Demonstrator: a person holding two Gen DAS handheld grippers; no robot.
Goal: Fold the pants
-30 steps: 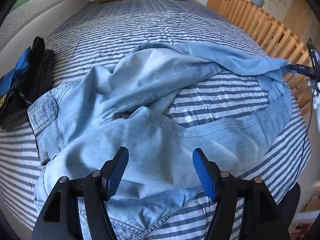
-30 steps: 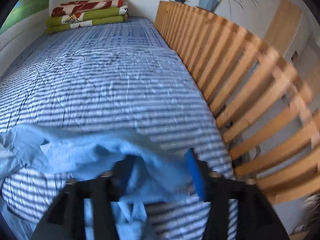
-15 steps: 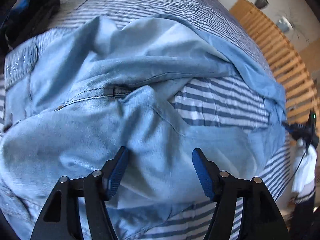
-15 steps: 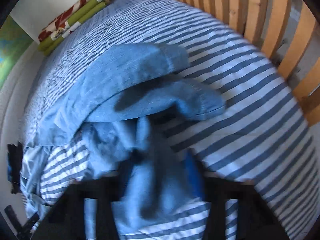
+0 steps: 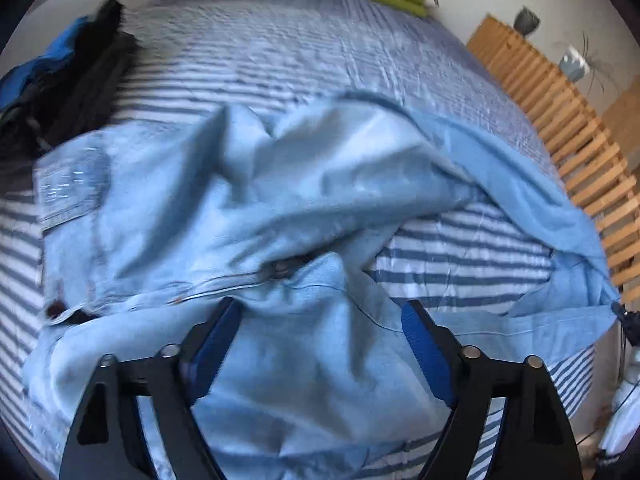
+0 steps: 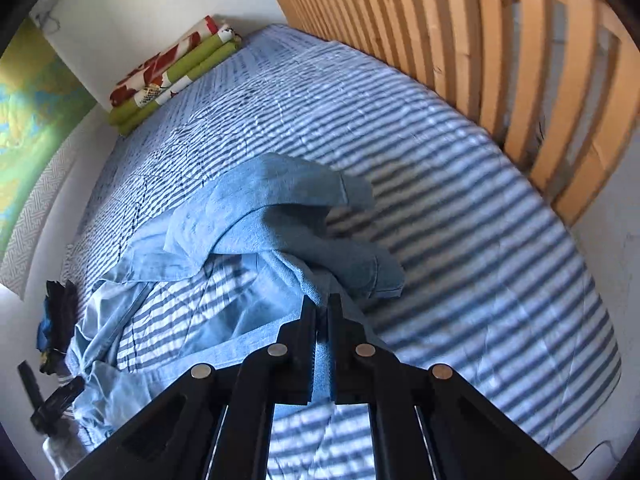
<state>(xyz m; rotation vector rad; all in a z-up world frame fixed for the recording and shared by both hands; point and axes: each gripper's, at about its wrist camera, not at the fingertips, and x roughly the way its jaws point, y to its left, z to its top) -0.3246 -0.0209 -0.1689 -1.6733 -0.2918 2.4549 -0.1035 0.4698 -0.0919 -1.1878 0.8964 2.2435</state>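
We see light blue pants [image 5: 248,208] sprawled rumpled across the striped bed [image 6: 480,264]. Our right gripper [image 6: 323,312] is clamped tight on a pant leg near the bed's right side; our left gripper [image 5: 320,320], jaws opening wide, hovers over the near fabric.
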